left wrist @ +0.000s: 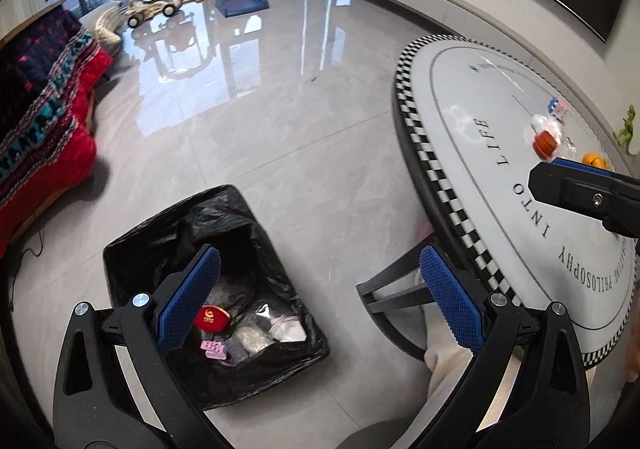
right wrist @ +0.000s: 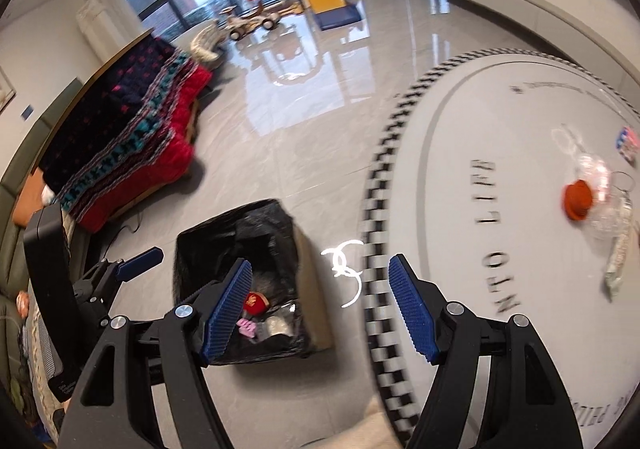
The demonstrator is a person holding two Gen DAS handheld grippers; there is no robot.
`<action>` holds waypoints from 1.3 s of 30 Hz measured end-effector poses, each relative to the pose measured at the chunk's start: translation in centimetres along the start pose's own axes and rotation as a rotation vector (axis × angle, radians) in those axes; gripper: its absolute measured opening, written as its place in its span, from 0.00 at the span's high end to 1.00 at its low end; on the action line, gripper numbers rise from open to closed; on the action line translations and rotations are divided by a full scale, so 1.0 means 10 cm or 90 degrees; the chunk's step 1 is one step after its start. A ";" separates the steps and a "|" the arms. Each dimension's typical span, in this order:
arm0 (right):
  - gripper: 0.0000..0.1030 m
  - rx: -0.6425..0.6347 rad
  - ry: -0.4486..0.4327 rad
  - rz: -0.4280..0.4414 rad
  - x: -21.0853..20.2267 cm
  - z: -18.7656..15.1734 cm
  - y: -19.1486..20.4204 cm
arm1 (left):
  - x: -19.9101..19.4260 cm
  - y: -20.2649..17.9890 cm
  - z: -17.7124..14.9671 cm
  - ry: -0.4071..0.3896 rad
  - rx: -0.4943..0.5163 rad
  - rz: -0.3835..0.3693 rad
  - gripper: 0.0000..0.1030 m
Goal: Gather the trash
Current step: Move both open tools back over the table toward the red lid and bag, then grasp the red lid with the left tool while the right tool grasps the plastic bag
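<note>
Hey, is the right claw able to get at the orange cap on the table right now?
Probably yes: the right claw is open and empty, and the orange cap sits exposed on the table with only clear wrappers beside it.

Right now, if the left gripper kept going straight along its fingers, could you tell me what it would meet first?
Probably bare floor between the bin and the table; left gripper is open and empty. Depth is uncertain.
</note>
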State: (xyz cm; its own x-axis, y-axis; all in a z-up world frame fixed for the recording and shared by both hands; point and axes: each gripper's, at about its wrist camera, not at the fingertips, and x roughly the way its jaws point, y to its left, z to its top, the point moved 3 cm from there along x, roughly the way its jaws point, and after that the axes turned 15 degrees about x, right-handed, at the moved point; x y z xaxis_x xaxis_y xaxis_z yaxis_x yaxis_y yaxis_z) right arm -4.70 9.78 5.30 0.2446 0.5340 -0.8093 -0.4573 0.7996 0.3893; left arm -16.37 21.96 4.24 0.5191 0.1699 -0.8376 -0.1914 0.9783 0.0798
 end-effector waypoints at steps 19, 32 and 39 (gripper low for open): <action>0.30 0.151 -0.057 -0.074 -0.31 0.68 -1.69 | 0.49 -1.63 1.15 -0.008 0.187 -0.103 0.06; 0.30 0.228 -0.031 -0.126 0.11 1.20 -2.51 | 0.95 -2.20 1.62 0.005 0.233 -0.140 0.06; 0.30 0.215 -0.005 -0.121 0.35 1.24 -2.56 | 1.12 -2.33 1.70 0.015 0.239 -0.147 0.06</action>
State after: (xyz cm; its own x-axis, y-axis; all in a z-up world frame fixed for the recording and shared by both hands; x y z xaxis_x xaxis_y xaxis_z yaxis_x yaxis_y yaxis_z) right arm 18.47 -5.41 -2.07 0.3047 0.3681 -0.8784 -0.0966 0.9295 0.3560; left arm 8.08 3.09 2.21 0.4927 -0.0572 -0.8683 0.2454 0.9665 0.0756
